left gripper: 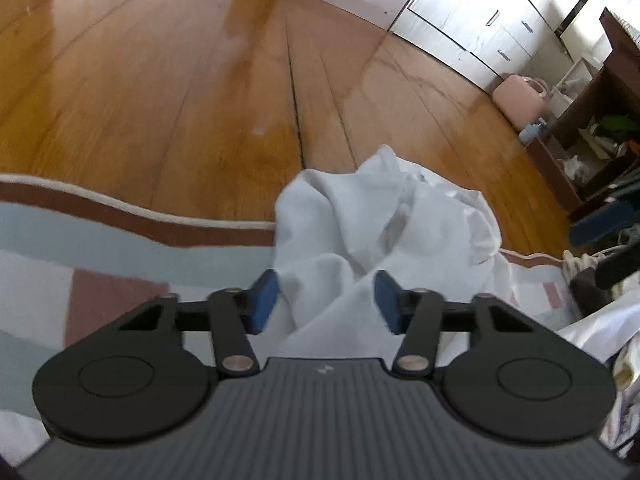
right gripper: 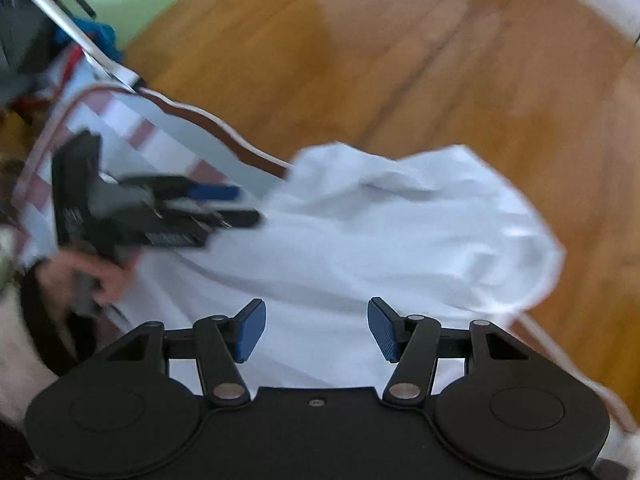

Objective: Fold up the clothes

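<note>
A white garment [left gripper: 384,220] lies crumpled on a checked blanket [left gripper: 80,248], partly spilling over its edge toward the wooden floor. My left gripper [left gripper: 326,300] is open, its blue pads on either side of a raised fold of the cloth. In the right wrist view the same garment [right gripper: 380,240] spreads wide and flatter. My right gripper [right gripper: 316,330] is open just above its near part. The left gripper also shows in the right wrist view [right gripper: 224,204], held in a hand at the garment's left edge.
The blanket's brown-and-white border [right gripper: 224,128] runs along the wooden floor [left gripper: 200,80]. White drawers [left gripper: 480,16], a pink case [left gripper: 520,100] and a dark shelf unit [left gripper: 600,128] stand far right. Dark bags and a metal bar [right gripper: 72,32] sit at upper left of the right view.
</note>
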A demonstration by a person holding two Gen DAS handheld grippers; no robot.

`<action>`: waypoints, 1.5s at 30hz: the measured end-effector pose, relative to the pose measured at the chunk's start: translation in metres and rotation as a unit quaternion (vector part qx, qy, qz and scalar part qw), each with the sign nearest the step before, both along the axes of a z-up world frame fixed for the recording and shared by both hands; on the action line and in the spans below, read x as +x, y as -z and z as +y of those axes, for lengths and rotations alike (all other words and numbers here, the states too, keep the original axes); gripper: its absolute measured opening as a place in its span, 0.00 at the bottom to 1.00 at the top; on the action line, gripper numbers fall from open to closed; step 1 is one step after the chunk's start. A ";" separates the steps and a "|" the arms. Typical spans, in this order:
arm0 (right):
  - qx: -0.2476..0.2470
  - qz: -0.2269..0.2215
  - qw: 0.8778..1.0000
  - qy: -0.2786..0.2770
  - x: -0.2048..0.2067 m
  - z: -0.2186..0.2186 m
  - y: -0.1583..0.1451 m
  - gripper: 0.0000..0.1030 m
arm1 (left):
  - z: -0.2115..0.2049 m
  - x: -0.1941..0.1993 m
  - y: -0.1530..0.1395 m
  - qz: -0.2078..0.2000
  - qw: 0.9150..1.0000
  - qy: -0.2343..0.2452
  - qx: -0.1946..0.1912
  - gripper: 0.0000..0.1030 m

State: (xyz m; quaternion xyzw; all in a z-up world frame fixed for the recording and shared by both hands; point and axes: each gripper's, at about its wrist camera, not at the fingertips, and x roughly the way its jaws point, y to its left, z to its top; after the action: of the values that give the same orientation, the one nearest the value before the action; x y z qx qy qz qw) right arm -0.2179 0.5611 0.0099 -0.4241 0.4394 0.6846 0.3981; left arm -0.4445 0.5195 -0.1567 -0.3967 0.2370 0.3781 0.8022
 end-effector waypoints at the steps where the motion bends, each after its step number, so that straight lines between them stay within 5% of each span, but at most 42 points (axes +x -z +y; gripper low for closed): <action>1: -0.003 0.018 1.000 0.007 -0.005 0.009 0.007 0.60 | 0.003 -0.003 0.003 -0.011 1.000 -0.002 -0.005 0.42; 8: -0.007 0.053 0.994 0.093 -0.021 0.068 0.070 0.60 | 0.011 -0.002 0.015 -0.030 0.999 -0.008 -0.024 0.42; 13: -0.045 0.083 0.979 0.178 -0.019 0.094 0.124 0.58 | 0.008 -0.009 0.011 -0.042 0.999 -0.006 -0.018 0.42; 15: -0.023 0.065 0.982 0.175 -0.024 0.104 0.131 0.04 | 0.009 -0.011 0.010 -0.047 0.999 -0.010 -0.016 0.42; 18: 0.079 0.041 0.986 0.138 -0.026 0.111 0.096 0.04 | 0.009 -0.013 0.010 -0.049 0.999 -0.020 -0.008 0.42; 21: 0.167 0.060 0.974 0.138 -0.017 0.113 0.049 0.04 | 0.007 -0.020 0.003 -0.080 0.996 -0.035 0.008 0.42; 25: 0.203 0.128 0.957 0.166 0.002 0.101 -0.002 0.04 | 0.000 -0.029 -0.020 -0.124 0.990 -0.039 0.052 0.44; 30: 0.256 0.176 0.941 0.131 -0.001 0.079 -0.056 0.04 | -0.022 -0.019 -0.042 -0.106 0.986 -0.017 0.127 0.50; 35: 0.286 0.199 0.934 0.082 -0.016 0.074 -0.091 0.04 | -0.030 -0.014 -0.050 -0.132 0.979 -0.019 0.155 0.51; 40: 0.250 0.201 0.945 0.067 -0.042 0.059 -0.057 0.04 | -0.040 -0.010 -0.057 -0.189 0.969 -0.001 0.160 0.56; 45: 0.184 0.205 0.960 0.051 -0.059 0.032 -0.018 0.04 | -0.051 0.012 -0.051 -0.174 0.972 0.017 0.158 0.68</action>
State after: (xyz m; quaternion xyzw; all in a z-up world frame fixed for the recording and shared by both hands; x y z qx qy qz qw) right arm -0.2771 0.5930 0.0277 -0.1714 0.3992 0.8046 0.4047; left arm -0.4330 0.4681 -0.1055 -0.3209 0.0376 0.3224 0.8898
